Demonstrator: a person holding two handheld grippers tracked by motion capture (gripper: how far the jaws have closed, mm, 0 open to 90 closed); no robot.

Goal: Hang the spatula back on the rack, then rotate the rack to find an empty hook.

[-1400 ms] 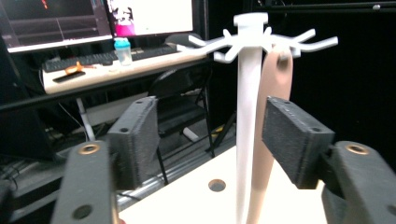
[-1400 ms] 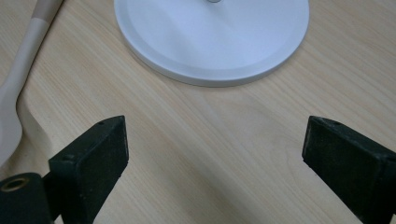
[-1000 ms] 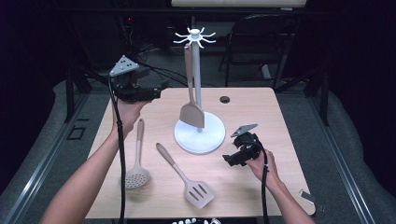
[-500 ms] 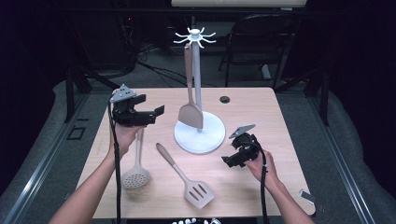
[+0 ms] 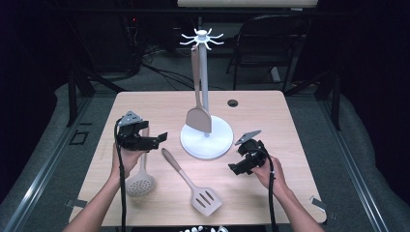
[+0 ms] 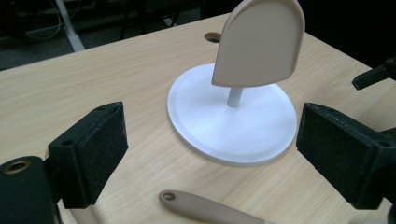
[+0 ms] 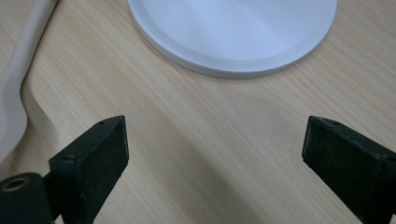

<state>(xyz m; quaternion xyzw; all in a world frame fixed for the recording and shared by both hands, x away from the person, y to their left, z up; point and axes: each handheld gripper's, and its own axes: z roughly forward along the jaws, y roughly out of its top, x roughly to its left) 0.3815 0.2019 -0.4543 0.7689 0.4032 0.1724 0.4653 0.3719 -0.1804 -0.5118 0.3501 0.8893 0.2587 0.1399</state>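
**Both claws spread and empty above the utensils**

We cannot see much of the skimmer (image 5: 140, 180): the left hand (image 5: 126, 159) covers most of its handle, and just its perforated bowl shows near the table's (image 5: 300, 145) front left corner. In the left claw's own view the slotted turner (image 5: 192, 182) is cut off to a stub of handle with a hanging hole. The spatula (image 5: 197, 108) hangs from the white rack (image 5: 207, 140), its blade hiding part of the pole.

The left claw (image 5: 159, 140) hovers over the skimmer's handle; its jaws have just been opening and stand wide, with nothing between them. The right claw (image 5: 233, 169) sits low by the rack's base, toward the right edge, jaws equally wide, pinching nothing.
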